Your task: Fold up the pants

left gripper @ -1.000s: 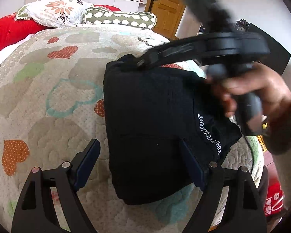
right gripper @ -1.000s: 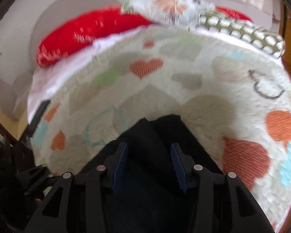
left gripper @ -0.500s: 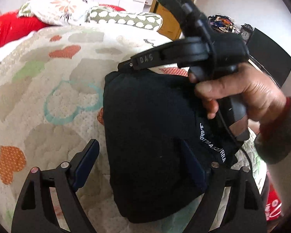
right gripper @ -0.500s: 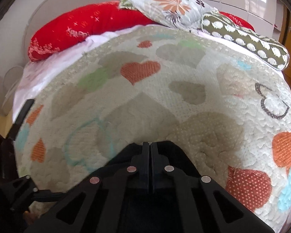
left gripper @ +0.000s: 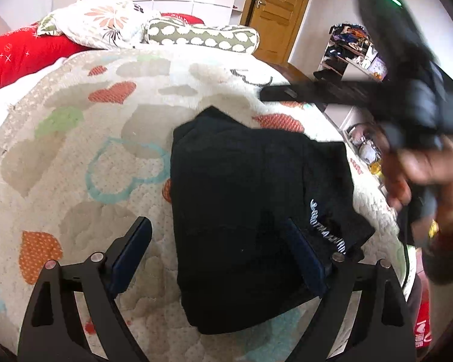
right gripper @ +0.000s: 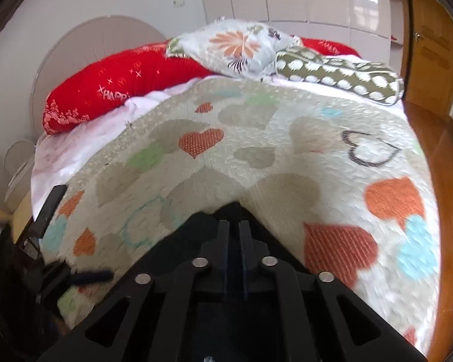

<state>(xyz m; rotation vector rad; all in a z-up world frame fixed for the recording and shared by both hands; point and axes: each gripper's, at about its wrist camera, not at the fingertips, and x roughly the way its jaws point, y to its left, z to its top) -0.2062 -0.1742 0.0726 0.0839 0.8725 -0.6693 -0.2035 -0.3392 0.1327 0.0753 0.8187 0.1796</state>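
The black pants (left gripper: 241, 211) lie folded in a compact rectangle on the heart-patterned quilt (left gripper: 75, 138), white lettering on their right edge. My left gripper (left gripper: 217, 247) is open, held above the near part of the pants, one finger (left gripper: 133, 250) over the quilt and the other over the cloth. My right gripper (right gripper: 234, 229) is shut and empty, raised above the far edge of the pants (right gripper: 196, 226); it shows blurred in the left wrist view (left gripper: 274, 93), off the cloth.
Red (right gripper: 120, 81), floral (right gripper: 238, 45) and spotted (right gripper: 341, 72) pillows lie at the head of the bed. A wooden door (left gripper: 281, 9) and a cluttered shelf (left gripper: 353, 45) stand to the right. The bed's wooden rim (right gripper: 444, 163) runs along the right.
My right gripper closed over the far edge of the pants, then lifted up and away to the right, empty. The left gripper stayed open in place.
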